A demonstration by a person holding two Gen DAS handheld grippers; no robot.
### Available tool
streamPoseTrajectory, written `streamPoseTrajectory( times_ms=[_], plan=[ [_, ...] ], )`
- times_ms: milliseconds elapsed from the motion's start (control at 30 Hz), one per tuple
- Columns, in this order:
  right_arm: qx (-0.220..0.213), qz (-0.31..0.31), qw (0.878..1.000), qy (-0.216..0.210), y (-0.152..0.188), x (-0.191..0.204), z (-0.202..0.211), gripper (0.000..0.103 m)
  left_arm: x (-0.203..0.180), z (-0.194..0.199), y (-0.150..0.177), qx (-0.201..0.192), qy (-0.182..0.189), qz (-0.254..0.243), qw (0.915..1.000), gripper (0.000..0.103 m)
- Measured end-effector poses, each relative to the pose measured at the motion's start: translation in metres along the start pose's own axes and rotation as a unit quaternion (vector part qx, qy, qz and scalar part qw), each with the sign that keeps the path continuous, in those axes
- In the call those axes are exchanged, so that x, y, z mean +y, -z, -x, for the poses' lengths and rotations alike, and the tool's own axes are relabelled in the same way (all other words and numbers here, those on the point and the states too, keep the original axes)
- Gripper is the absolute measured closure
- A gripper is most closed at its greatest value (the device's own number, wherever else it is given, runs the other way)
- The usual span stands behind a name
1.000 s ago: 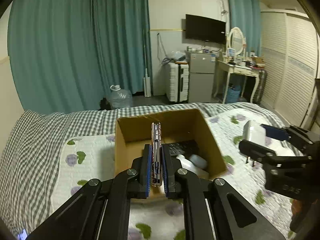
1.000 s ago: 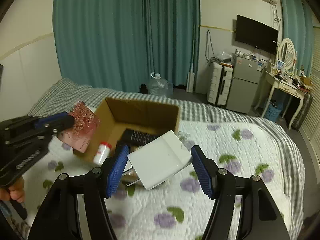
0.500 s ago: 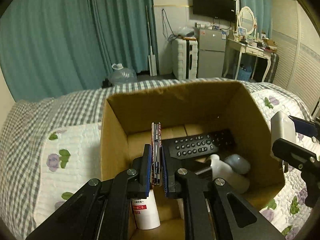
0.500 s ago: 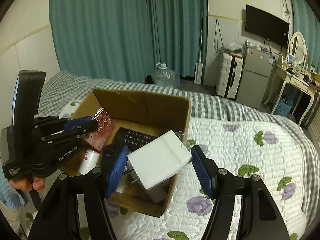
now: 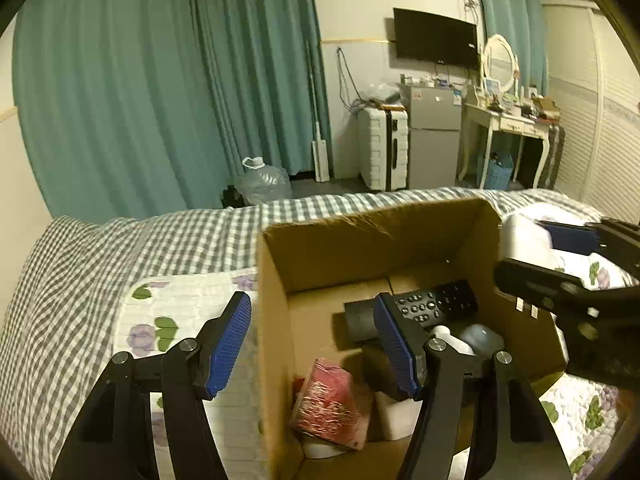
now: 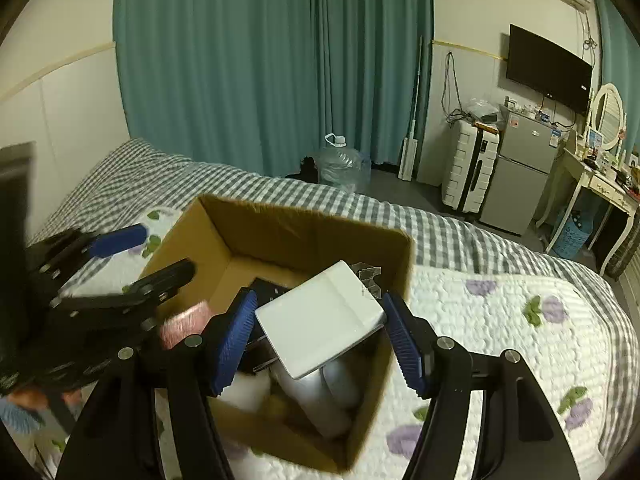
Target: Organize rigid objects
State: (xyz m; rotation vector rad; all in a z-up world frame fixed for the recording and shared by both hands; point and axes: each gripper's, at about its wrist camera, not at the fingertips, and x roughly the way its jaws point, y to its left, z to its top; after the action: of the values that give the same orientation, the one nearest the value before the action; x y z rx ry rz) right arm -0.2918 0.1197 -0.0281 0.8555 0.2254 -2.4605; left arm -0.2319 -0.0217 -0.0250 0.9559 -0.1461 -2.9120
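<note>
An open cardboard box [image 5: 360, 236] sits on the bed. My left gripper [image 5: 312, 344] is open and empty over the box's left wall. A red patterned card pack [image 5: 328, 404] lies inside the box below it, with a black remote [image 5: 436, 304] and white bottles [image 5: 444, 334]. My right gripper [image 6: 320, 340] is shut on a white power adapter [image 6: 320, 316] and holds it over the box [image 6: 304, 228]. The adapter also shows in the left wrist view [image 5: 522, 236] at the box's right wall. The red pack [image 6: 184, 320] shows blurred in the right wrist view.
The bed has a checked sheet [image 5: 160, 236] and a white floral quilt [image 6: 500, 320]. Beyond the bed are teal curtains [image 5: 160, 80], a water jug [image 5: 264, 180], a white suitcase [image 5: 382, 148], a small fridge [image 5: 434, 136] and a dressing table [image 5: 512, 124].
My left gripper has opened and the red card pack has dropped into the box. My right gripper has carried the adapter over the box's right side.
</note>
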Motion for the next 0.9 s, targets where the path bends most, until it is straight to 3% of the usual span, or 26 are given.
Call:
streamPoseTrajectory(
  times_ms=[333,400,433,633,900],
  plan=[
    [0.035,0.001,0.999,0.012,0.004,0.003,-0.061,0.038,0.015,-0.006,0.001,0.004,-0.018,0.021,0.9996,0.036],
    [0.030,0.005,0.999,0.014,0.006,0.006,-0.059,0.031,0.017,-0.006,0.003,0.006,-0.018,0.023,0.9995,0.036],
    [0.026,0.007,0.999,0.018,0.005,0.006,-0.056,0.025,0.018,-0.005,0.003,0.007,-0.018,0.025,0.9995,0.036],
    [-0.002,-0.001,1.000,0.028,-0.007,0.011,-0.013,0.019,0.020,0.026,-0.008,-0.008,-0.028,0.037,0.9989,0.036],
    [-0.063,0.001,0.996,0.064,-0.027,0.027,0.087,0.009,0.033,0.127,-0.038,-0.095,-0.035,0.057,0.9932,0.031]
  ],
)
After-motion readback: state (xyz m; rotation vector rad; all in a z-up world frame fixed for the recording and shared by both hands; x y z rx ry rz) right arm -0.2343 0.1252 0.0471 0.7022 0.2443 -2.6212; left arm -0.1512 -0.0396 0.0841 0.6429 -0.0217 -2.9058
